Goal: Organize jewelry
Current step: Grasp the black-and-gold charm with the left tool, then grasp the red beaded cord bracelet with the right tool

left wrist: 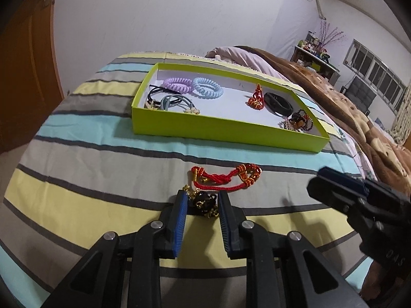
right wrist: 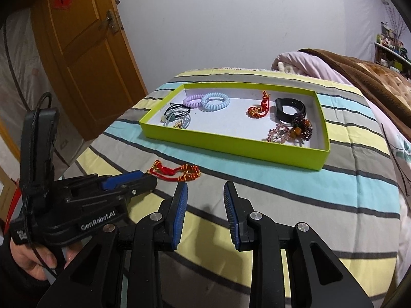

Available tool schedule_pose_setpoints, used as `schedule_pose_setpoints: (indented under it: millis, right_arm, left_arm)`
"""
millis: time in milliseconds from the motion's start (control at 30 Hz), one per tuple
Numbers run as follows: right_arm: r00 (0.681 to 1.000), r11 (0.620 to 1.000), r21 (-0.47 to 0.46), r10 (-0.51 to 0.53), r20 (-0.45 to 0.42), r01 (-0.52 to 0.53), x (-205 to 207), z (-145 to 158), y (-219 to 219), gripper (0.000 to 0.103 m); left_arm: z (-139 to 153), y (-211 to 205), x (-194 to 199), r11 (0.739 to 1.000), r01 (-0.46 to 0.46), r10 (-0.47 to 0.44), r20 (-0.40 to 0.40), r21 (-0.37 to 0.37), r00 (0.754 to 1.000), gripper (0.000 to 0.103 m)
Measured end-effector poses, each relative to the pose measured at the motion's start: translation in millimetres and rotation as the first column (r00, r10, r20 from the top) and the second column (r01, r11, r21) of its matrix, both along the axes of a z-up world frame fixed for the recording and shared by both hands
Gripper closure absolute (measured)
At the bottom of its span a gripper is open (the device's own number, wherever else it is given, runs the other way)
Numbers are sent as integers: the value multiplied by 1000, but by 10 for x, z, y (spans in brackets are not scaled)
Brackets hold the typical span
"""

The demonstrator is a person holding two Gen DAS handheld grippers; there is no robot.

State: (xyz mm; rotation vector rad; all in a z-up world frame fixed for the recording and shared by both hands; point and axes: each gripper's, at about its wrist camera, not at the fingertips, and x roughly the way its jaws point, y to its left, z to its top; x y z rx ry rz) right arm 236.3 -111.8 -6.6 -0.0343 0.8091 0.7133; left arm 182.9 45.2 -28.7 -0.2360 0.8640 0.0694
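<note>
Jewelry piece, dark beads with gold chain [left wrist: 204, 203], lies on the striped bedspread [left wrist: 102, 154] between the two blue pads of the left gripper [left wrist: 201, 202]; the pads stand partly apart, flanking it on both sides, and whether they press it cannot be told. Just beyond it, touching or nearly so, lies a red cord bracelet with gold beads [left wrist: 226, 177], also seen in the right wrist view [right wrist: 176, 172] just past the left gripper's tip. Farther back sits a lime-green box tray [left wrist: 218, 131] with a white floor. Its left end holds a purple coil hair tie [left wrist: 177, 85] touching a light blue coil hair tie [left wrist: 207, 91], with a tangle of thin elastic hair ties [left wrist: 167, 101] in front of them. Its right end holds a red knotted charm [left wrist: 256, 98], a black band [left wrist: 278, 104] and a heap of beaded bracelets [left wrist: 298, 122] in the near right corner. Right gripper [right wrist: 205, 195] hovers over bare bedspread with pads moderately apart, holding nothing, to the right of the left gripper and near the red bracelet. A hand [right wrist: 30, 256] grips the left gripper's handle. A brown blanket [left wrist: 359, 118] lies right of the tray; a wooden door [right wrist: 84, 59] stands to the left.
</note>
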Motion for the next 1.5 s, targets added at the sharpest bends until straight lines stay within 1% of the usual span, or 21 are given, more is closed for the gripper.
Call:
schedule_pose_setpoints:
  millis: [167,267,500,700,833,867,933,967,1000,1100,1267,1500]
  right_arm:
    - [1000,1000,-19,25,-17,-25,106,-39,120,73]
    - [998,999,-26,47,-38,-48,185,-84,208,73]
    - [993,994,-46,93,-72,-96,320,-181,414,73]
    - [990,987,-113,108,-93,-118,391,-276,564,73]
    - [991,983,-141,104,-81,-115,360,-275,599,73]
    - [992,982,-152,104,-74,-115,341,-271,609,79]
    - [992,978,-169,110,-66,-120,293,-264,629,81]
    - [993,977,-180,108,-56,-116,266,-259,632,90]
    - [993,975,-189,108,-52,-116,249,-260,638,93]
    - [994,976,-188,100,-48,-108,202,-261,621,93]
    - [997,986,-152,66,-45,-72,113,-230,517,95]
    - [1000,995,-97,9,-5,-9,-52,-38,305,95]
  left_arm:
    - [1,-6,-47,999,11,-12,17,51,1000,81]
    - [9,48,-73,998,0,-1,18,70,1000,82]
    - [24,213,-148,996,-30,28,27,78,999,83]
    - [28,341,-204,996,-50,48,34,71,998,83]
    - [20,384,-232,996,-52,49,36,66,998,83]
    - [22,389,-241,997,-51,49,37,65,998,83]
    - [27,396,-258,997,-49,47,42,63,998,83]
    - [32,397,-268,997,-48,45,43,62,998,83]
    - [38,399,-278,997,-46,43,45,62,998,83]
    - [69,392,-315,997,-41,38,55,65,998,83]
    - [122,380,-378,997,-35,30,68,75,997,83]
    - [235,311,-462,995,-22,13,95,93,995,83]
